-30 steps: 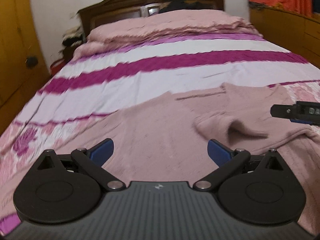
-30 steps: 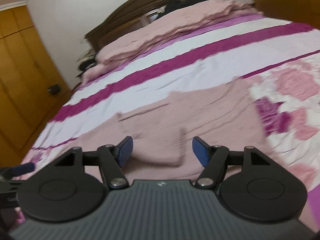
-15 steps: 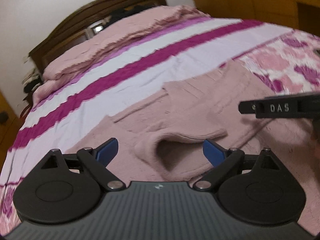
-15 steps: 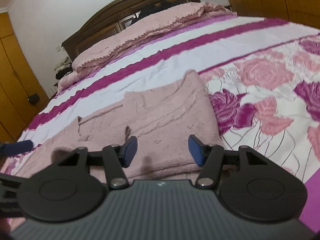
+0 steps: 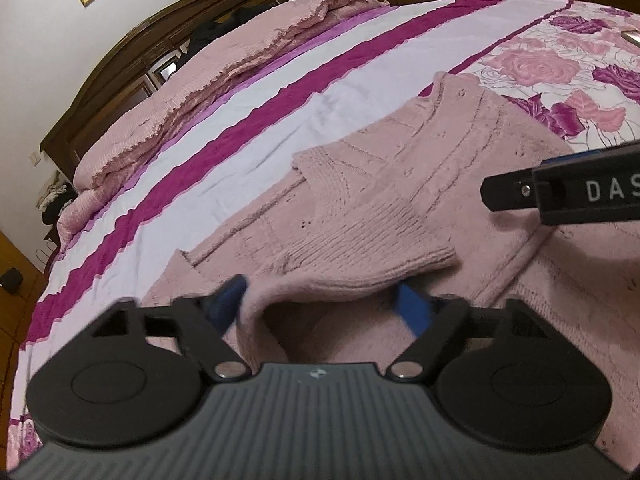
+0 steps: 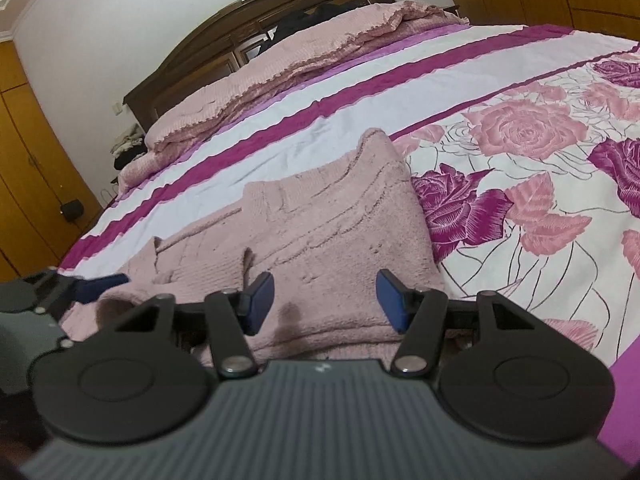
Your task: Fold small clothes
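— Two grippers, both spread wide?
— Yes. The left gripper (image 5: 320,300) has its blue pads either side of a raised sleeve cuff (image 5: 360,256) of the pink knitted sweater (image 6: 328,232), not pinching it.
— And the right gripper (image 6: 324,300)?
— Gaping low over the sweater's hem, gripping nothing. The sweater lies mid-frame on the floral bedspread (image 6: 520,140).

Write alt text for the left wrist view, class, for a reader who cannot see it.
A pink knitted sweater lies on a striped, rose-print bedspread, its folded sleeve cuff between the open left gripper fingers. The right gripper reaches in from the right edge above the sweater; a dark wooden headboard stands behind.
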Available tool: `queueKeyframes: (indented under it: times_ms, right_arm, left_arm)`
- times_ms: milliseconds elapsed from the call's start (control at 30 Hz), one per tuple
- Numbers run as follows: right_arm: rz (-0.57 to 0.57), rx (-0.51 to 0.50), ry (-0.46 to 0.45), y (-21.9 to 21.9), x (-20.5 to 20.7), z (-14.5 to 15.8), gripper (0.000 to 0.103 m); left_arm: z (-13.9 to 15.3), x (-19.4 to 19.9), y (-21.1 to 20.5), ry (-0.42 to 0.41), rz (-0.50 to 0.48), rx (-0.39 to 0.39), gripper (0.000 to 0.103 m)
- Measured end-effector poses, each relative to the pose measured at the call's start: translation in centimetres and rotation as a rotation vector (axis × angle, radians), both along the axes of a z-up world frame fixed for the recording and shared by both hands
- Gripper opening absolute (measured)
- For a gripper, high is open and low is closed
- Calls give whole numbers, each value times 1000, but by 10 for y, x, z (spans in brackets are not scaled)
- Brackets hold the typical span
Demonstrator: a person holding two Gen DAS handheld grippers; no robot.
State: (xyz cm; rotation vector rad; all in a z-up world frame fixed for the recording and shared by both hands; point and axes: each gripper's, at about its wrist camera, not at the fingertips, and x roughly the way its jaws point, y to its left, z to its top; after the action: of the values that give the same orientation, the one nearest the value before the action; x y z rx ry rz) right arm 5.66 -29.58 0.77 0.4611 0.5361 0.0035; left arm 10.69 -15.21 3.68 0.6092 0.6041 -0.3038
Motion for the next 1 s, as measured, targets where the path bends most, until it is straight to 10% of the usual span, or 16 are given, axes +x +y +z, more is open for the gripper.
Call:
queueKeyframes:
  times_ms: [67, 267, 633, 700, 833, 1000]
  right_arm:
    - [-2, 7, -2, -1, 0, -1, 59]
    - [-5, 16, -8, -3, -2, -2, 59]
    - [-5, 10, -12, -3, -4, -2, 59]
    - [-5, 6, -11, -2, -4, -2, 58]
    - [-7, -1, -8, 0, -3, -1, 58]
    - [-6, -11, -6, 1, -2, -1, 58]
  left_arm:
    - [0, 3, 0, 20, 2, -36, 42]
    - [17, 3, 23, 4, 98, -181, 13]
    - [32, -5, 109, 36, 393, -382, 14]
    - [24, -5, 120, 90, 421, -402, 22]
    - [11, -11, 128, 134, 474, -368, 68]
    - [19, -36, 118, 86, 378, -300, 69]
